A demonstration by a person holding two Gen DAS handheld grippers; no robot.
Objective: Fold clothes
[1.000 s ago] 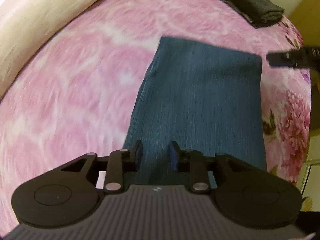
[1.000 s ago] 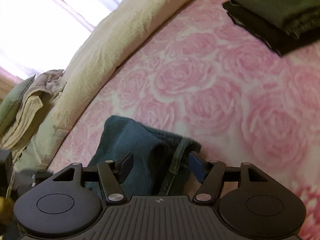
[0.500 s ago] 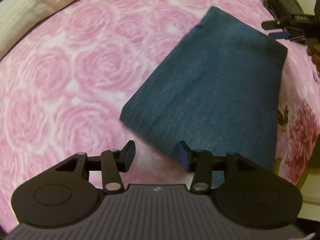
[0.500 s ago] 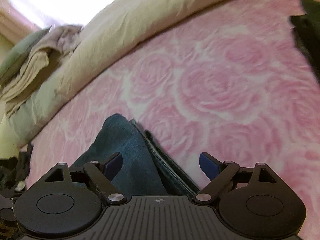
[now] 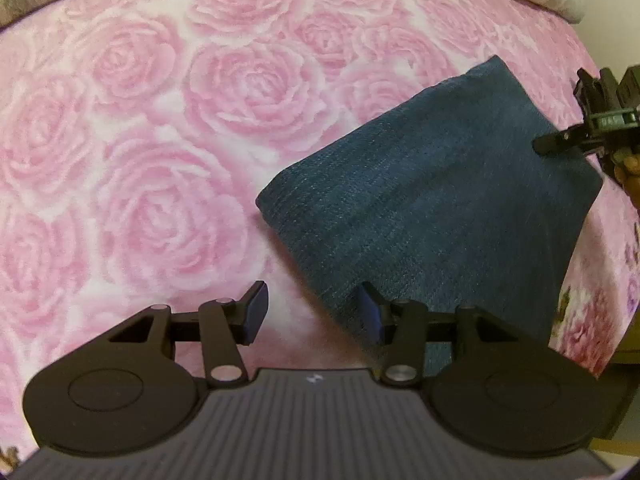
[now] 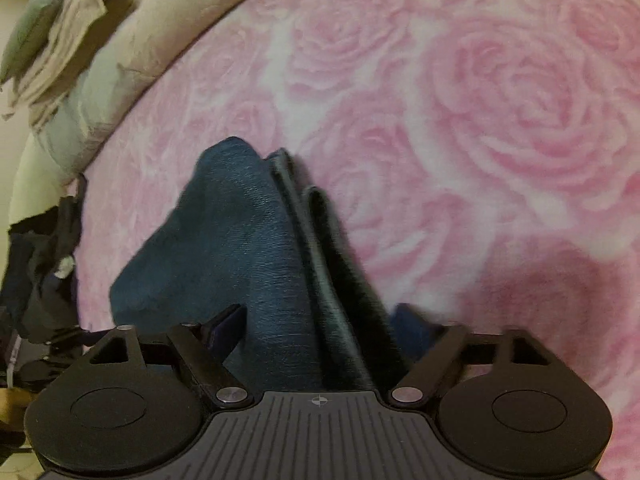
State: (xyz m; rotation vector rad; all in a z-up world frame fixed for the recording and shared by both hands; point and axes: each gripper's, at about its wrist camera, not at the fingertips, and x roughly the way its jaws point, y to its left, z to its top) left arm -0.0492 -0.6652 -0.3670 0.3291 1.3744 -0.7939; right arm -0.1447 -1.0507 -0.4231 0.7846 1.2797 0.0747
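A folded blue denim garment (image 5: 440, 208) lies flat on the pink rose bedspread (image 5: 160, 160). My left gripper (image 5: 312, 312) hangs open over the garment's near corner. Its right finger (image 5: 370, 312) overlaps the cloth edge, while the left finger sits over bare bedspread. In the right wrist view the garment (image 6: 248, 248) shows its layered seam edge running toward me. My right gripper (image 6: 320, 324) straddles that edge, its jaws closing with the cloth between them; I see no clear pinch. The right gripper (image 5: 560, 140) also shows over the garment's far corner.
A cream duvet (image 6: 128, 56) runs along the far side of the bed, with a pile of beige and green cloth (image 6: 52, 20) on it. A person's hand (image 5: 630, 168) holds the right gripper. The bed's edge (image 5: 616, 320) lies just right of the garment.
Both grippers sank toward the bed. The left one slid off the garment to its near corner and opened wider. The right jaws spread wide, then narrowed around the seam edge.
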